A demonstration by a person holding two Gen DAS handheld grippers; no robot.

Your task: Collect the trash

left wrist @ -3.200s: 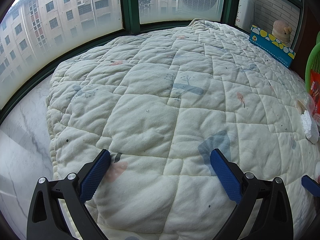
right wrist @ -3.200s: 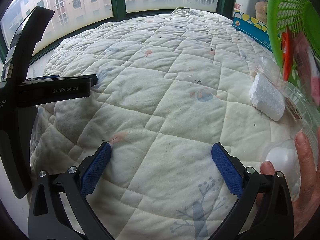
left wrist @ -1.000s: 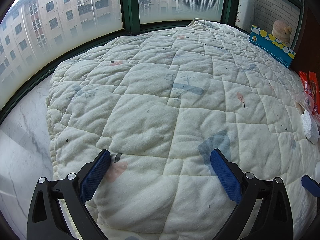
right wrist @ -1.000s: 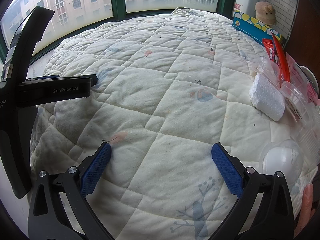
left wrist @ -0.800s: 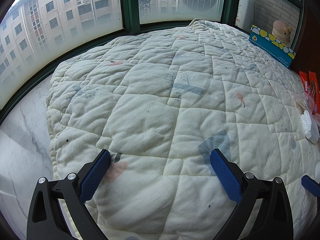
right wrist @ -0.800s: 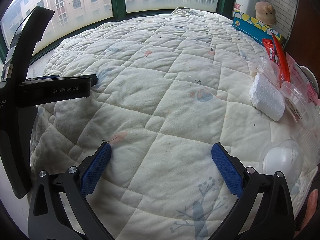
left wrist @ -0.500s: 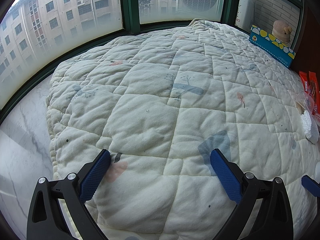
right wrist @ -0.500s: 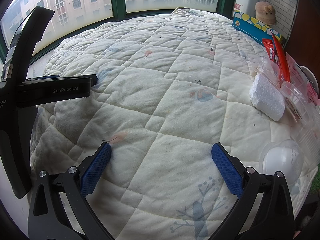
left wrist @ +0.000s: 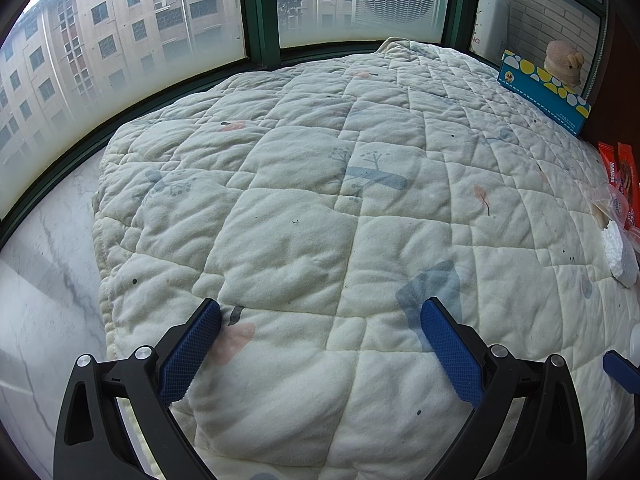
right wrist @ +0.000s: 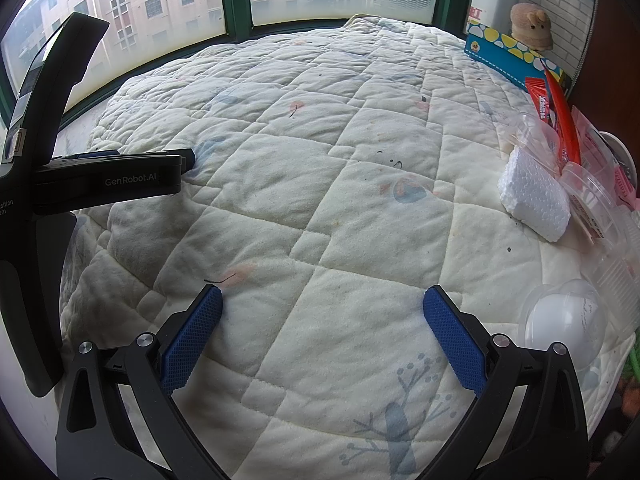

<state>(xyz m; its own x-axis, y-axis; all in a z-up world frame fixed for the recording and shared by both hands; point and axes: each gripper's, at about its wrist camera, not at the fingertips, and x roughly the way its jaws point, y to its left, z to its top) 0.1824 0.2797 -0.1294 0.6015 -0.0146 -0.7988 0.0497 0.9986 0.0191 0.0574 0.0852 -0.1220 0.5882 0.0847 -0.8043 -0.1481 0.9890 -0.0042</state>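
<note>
Nothing looks collected yet: the foam block (right wrist: 534, 200), red wrappers (right wrist: 554, 108) and clear plastic cups (right wrist: 560, 320) lie along the bed's (right wrist: 280, 160) right edge. Both the left tool (left wrist: 320, 316) and the right tool (right wrist: 322, 304) gape wide and empty.

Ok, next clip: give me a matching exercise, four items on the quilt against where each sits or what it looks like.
Items:
1. foam block
2. red wrapper
3. clear dome lid
4. plush toy

Descriptions:
A. on the blue box by the far window
B. white, rough, beside clear plastic cups
C. long, propped up behind the foam
D. transparent, nearest the right gripper

Pairs: 1-B, 2-C, 3-D, 4-A
</note>
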